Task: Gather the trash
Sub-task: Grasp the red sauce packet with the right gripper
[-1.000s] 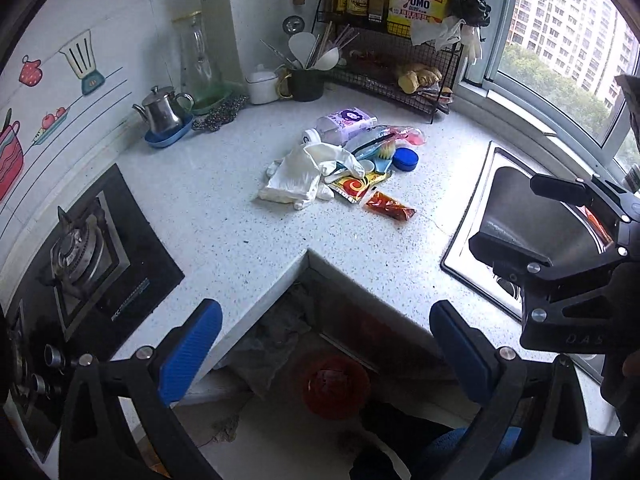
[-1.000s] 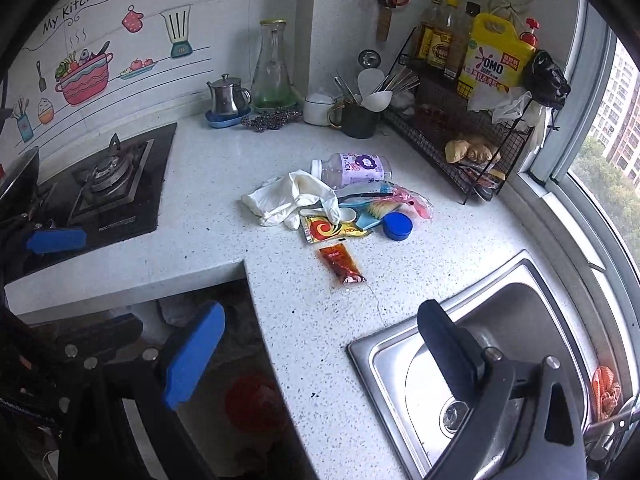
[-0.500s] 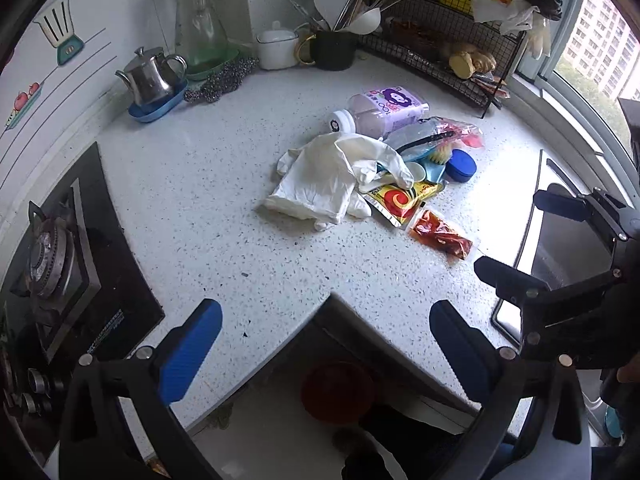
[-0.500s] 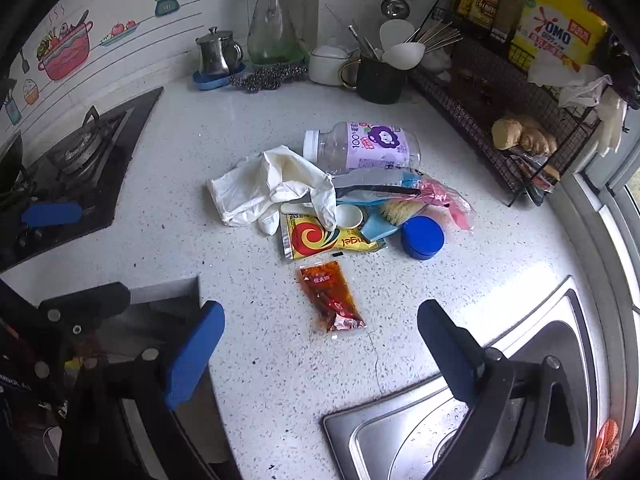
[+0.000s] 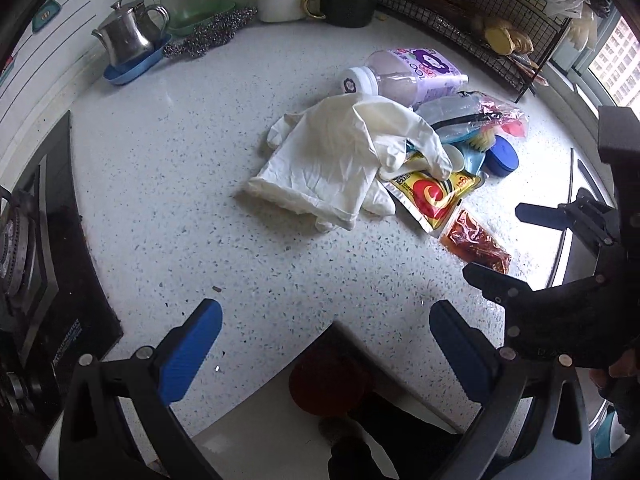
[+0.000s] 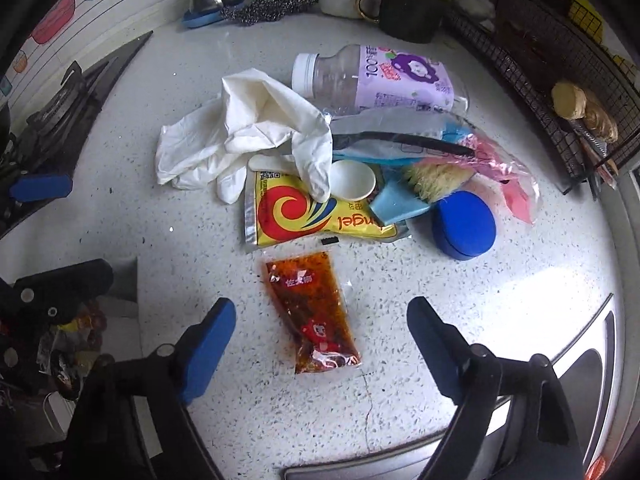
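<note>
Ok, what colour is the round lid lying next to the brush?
Solid dark blue lid, beside the brush; it shows best in the right wrist view.

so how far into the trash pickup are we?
Nothing collected yet: gloves, bottle, yellow packet, blue lid and red sauce sachet all lie on the counter. In hand: nothing. The right gripper, jaws closing, straddles the sachet without touching; the left gripper is open and empty. Left: the whole pile.

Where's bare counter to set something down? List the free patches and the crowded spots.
Free: the speckled counter between the stove and the white gloves, and the strip between the chili sauce packet and the sink. Crowded: the trash pile around the bottle, and the back wall by the kettle.
</note>
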`<state>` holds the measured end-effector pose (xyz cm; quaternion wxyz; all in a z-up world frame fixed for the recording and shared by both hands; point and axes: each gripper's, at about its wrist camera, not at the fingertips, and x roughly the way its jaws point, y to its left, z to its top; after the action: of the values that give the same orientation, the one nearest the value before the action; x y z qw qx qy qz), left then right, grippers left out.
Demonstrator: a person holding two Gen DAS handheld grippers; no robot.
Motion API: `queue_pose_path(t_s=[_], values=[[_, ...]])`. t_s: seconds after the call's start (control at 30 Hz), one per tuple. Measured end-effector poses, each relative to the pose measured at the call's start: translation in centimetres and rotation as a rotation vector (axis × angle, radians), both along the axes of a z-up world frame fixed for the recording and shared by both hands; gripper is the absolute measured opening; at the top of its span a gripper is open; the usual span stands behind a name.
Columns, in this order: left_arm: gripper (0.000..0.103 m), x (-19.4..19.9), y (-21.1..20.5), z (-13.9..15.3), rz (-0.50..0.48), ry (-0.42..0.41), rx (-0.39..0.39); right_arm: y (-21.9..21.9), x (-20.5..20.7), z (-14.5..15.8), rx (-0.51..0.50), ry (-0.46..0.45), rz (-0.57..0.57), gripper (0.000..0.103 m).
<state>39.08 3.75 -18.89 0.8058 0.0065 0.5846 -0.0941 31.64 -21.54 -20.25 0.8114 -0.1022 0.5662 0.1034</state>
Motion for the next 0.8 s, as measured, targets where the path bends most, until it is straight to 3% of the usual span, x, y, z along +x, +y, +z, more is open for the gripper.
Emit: queue_pose_path(t_s=[0.13, 0.33, 0.4, 0.57, 0.8], values=[[0.103, 0.6, 0.1, -0.4, 0.019, 0.015, -0.021, -0.4, 0.1, -1.1, 0.011, 0.052, 0.0, 0.063], [0.103, 1.2, -0.2, -0.4, -0.006, 0.017, -0.019, -0.7, -1.1, -1.0, 0.004, 0.047, 0.013, 0.058], [0.103, 1.3, -0.3, -0.2, -0.005, 0.014, -0.034, -0.6, -1.2, -0.8, 0.012, 0.038, 0.015, 0.042], [0.103, 2.1, -0.6, 0.2, -0.018, 0.001, -0.045, -0.8, -0.3, -0.6, 0.02, 0.045, 0.022, 0.022], [0.103, 3.8, -1.0, 1.4, -0.061, -0.034, -0.044, -2.2, 1.1, 2.6, 0.077, 0.015, -0.045, 0.017]])
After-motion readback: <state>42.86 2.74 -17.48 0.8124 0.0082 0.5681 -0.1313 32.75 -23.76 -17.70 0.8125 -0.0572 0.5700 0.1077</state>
